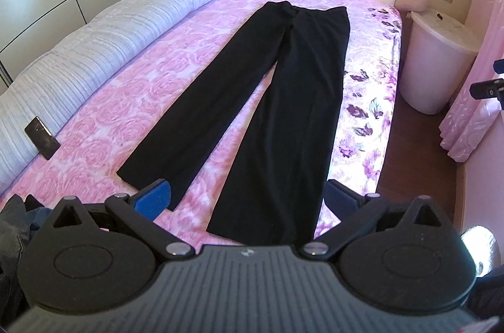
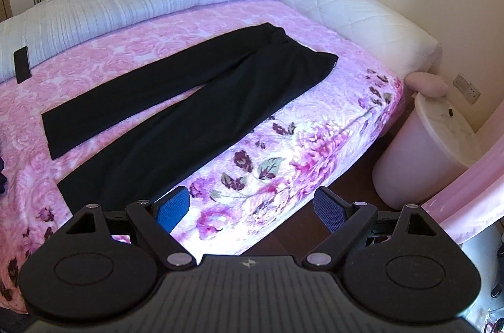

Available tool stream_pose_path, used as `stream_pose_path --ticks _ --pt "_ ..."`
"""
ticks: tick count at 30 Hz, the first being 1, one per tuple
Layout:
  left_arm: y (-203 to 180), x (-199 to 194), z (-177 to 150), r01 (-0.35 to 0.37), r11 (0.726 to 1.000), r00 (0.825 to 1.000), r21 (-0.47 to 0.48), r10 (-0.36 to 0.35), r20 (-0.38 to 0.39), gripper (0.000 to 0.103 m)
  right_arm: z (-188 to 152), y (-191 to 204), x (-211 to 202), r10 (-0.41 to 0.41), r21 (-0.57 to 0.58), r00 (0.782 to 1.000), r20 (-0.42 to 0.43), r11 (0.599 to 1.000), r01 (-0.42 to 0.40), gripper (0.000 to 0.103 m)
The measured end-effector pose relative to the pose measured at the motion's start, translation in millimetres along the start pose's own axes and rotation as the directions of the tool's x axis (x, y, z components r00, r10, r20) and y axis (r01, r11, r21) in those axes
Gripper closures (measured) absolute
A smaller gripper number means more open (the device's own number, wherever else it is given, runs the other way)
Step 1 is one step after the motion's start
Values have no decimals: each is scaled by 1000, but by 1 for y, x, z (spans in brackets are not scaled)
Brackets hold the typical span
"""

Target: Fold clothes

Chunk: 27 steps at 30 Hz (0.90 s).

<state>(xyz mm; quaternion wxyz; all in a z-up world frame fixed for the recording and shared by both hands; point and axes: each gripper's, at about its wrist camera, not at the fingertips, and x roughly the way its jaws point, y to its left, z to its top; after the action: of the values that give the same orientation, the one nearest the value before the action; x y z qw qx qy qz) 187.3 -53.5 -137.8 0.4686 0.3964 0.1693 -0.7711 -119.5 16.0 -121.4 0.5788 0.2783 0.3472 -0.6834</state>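
Observation:
A pair of black trousers (image 1: pixel 267 100) lies flat and spread out on the pink floral bed cover (image 1: pixel 126 100), waistband toward the headboard, leg hems nearest me. My left gripper (image 1: pixel 245 200) is open and empty, hovering just above the leg hems. The trousers also show in the right wrist view (image 2: pixel 189 109), lying diagonally. My right gripper (image 2: pixel 252 210) is open and empty, over the bed's near edge, right of the lower leg hem.
A rolled white duvet (image 1: pixel 94 43) runs along the bed's left side with a black phone (image 1: pixel 42 137) beside it. A dark clothes pile (image 1: pixel 15 219) sits at lower left. A white round bin (image 1: pixel 438 59) stands on the wooden floor beside the bed; pink curtain (image 1: pixel 475 100) at right.

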Motion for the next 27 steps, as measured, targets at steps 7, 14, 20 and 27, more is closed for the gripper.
stream_pose_path --ticks 7,14,20,27 --pt "-3 8 -4 -8 1000 1000 6 8 -28 1 1 -1 8 12 -8 1000 -11 1000 -12 15" --pt "-28 36 -3 17 998 996 56 -13 -85 1 -14 -31 21 -25 20 998 -55 999 26 15" --pt "-60 73 23 10 999 996 51 -5 -93 1 -8 -85 59 -46 37 995 -85 998 49 15" --pt "-117 135 82 -76 996 994 54 80 -72 1 40 -171 128 -10 -115 1000 -1 993 9 15"
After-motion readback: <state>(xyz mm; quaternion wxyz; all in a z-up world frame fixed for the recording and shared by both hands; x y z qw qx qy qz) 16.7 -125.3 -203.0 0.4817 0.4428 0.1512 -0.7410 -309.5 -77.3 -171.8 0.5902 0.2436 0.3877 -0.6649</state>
